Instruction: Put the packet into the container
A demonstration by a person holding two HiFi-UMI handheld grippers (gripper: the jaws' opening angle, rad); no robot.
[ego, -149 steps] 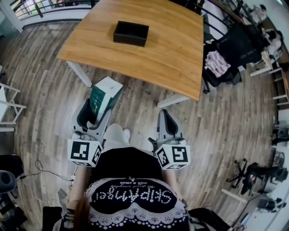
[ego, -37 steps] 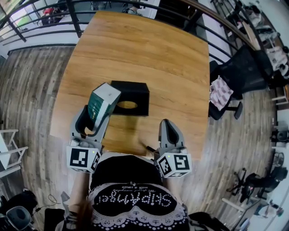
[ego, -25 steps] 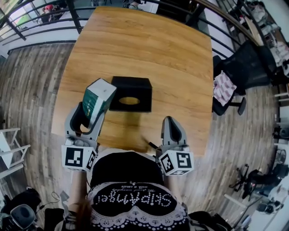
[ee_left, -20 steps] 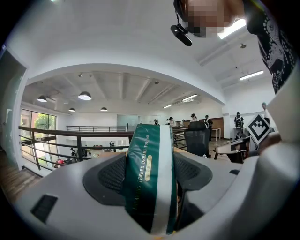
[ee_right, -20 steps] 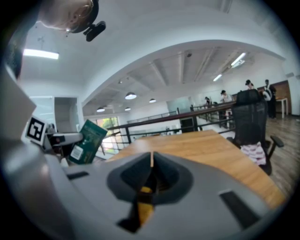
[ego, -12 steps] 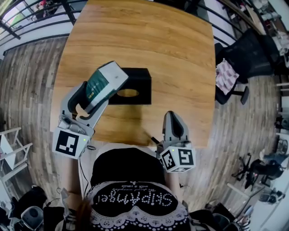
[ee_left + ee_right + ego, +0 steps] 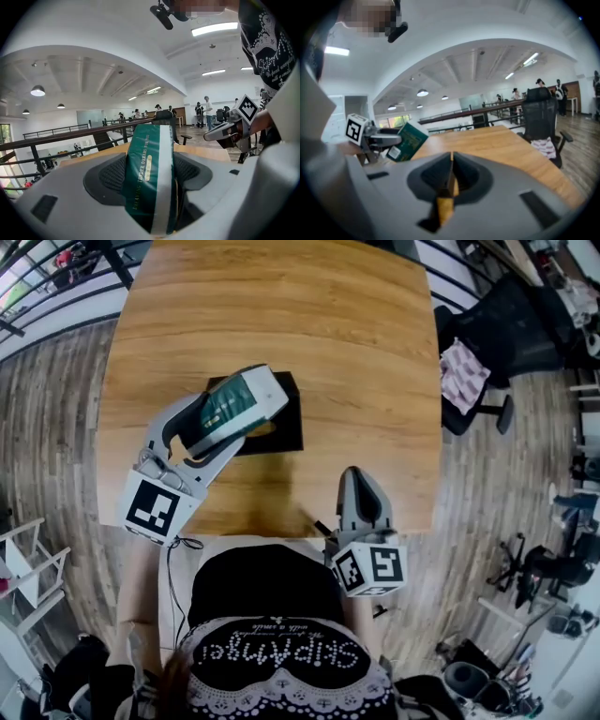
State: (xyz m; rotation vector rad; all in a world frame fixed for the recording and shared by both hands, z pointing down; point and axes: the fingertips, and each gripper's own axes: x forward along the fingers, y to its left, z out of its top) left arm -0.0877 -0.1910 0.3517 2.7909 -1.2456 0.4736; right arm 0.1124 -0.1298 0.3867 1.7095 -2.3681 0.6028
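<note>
Your left gripper (image 7: 223, 423) is clamped tight on the green and white packet (image 7: 239, 397). The packet sticks out past the jaws toward 1 o'clock and hangs right over the black container (image 7: 289, 429) on the wooden bench (image 7: 281, 306). Your right gripper (image 7: 357, 486) is at 5 o'clock from the container, by the bench edge. Its jaws are pressed together.
</note>
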